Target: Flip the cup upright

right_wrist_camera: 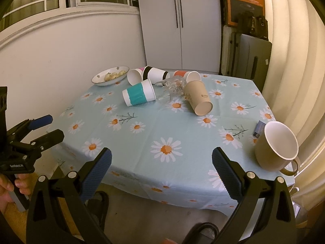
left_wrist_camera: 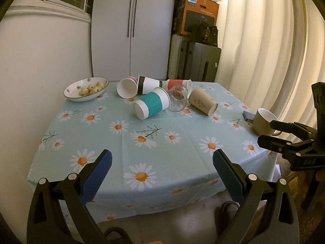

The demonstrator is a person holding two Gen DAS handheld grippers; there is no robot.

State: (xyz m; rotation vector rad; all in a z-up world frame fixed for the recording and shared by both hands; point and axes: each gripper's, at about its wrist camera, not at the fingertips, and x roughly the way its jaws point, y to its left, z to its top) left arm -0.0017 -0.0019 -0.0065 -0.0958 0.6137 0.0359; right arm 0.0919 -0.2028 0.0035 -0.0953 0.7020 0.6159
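While both grippers hang off the near edge of the table (left_wrist_camera: 61, 158), a wide stretch of daisy-print cloth lies bare between them and the cups. The left gripper (left_wrist_camera: 162, 162) has its blue-padded fingers spread wide and holds nothing; the right gripper (right_wrist_camera: 161, 161) is likewise wide apart and empty.

Toward the far side, a cluster of cups lies tipped over. The teal cup (left_wrist_camera: 151, 105) rests on its side, its long axis running near-left to far-right, base toward the near left. The brown cup (left_wrist_camera: 203, 101) lies on its side too, base pointing near-right. A clear glass (left_wrist_camera: 178, 97) lies between them, touching both as far as the blur allows.

A mug (right_wrist_camera: 274, 146) stands upright at the near right corner, close to the edge. A bowl (left_wrist_camera: 69, 96) sits at the far left. The left gripper's body reads "GenRobot.AI"; the right one's shows "DAS".
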